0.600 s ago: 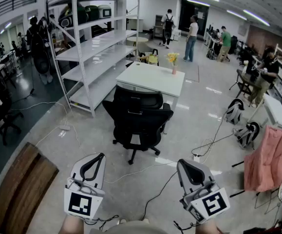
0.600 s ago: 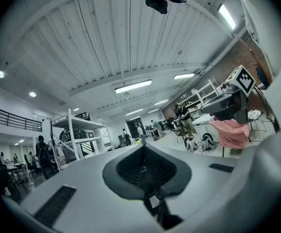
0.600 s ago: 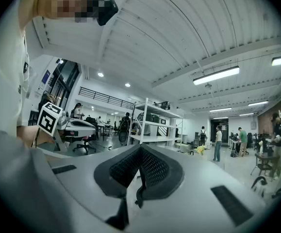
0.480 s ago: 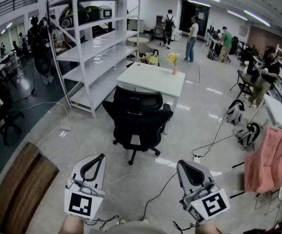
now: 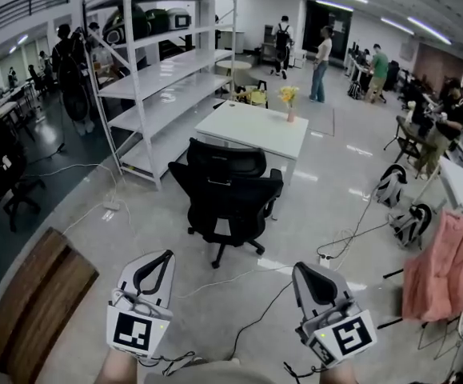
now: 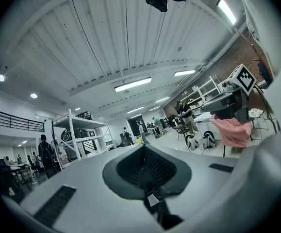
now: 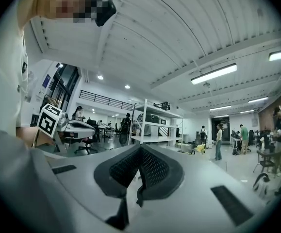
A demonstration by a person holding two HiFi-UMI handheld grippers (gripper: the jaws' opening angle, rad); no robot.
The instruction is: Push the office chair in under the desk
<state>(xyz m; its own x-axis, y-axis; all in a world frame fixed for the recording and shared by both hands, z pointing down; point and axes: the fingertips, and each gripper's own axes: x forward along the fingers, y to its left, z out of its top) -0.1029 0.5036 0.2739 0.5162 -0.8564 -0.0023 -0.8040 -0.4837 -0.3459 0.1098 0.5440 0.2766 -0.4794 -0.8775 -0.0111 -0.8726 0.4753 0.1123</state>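
floor (image 5: pixel 351 214): pale, glossy, open hall. Everything below stands on it.
shelving rack (image 5: pixel 159 78): white, tall, several tiers, left of the desk. Dark gear sits on the top tier and the lower tiers are mostly bare.
desk (image 5: pixel 255 126): white rectangular top, centre of the head view, just right of the rack.
office chair (image 5: pixel 229 198): black, with mesh back and wheeled star base. It's on the near side of the desk with its backrest toward me and its seat facing the desk. It's pulled out, with its base on open floor short of the desk. I can't tell if the seat front reaches the desk edge.
wooden panel (image 5: pixel 35 294): brown, bottom left, beside my left tongs.
pink cloth (image 5: pixel 443 266): draped over something at the right edge, well apart from the chair.
left gripper (image 5: pixel 164 254): my left tongs, low left in the head view, pointing toward the chair but well short of it. Its own view shows the jaws pressed together with nothing between them.
right gripper (image 5: pixel 298 266): my right tongs, mirrored at low right. Jaws closed tip to tip, empty, not touching the chair.
cables (image 5: pixel 247 326): dark and white runs on the floor between my tongs and the chair base.
vase (image 5: pixel 291 114): small, pink, with yellow flowers, on the far right corner of the desk.
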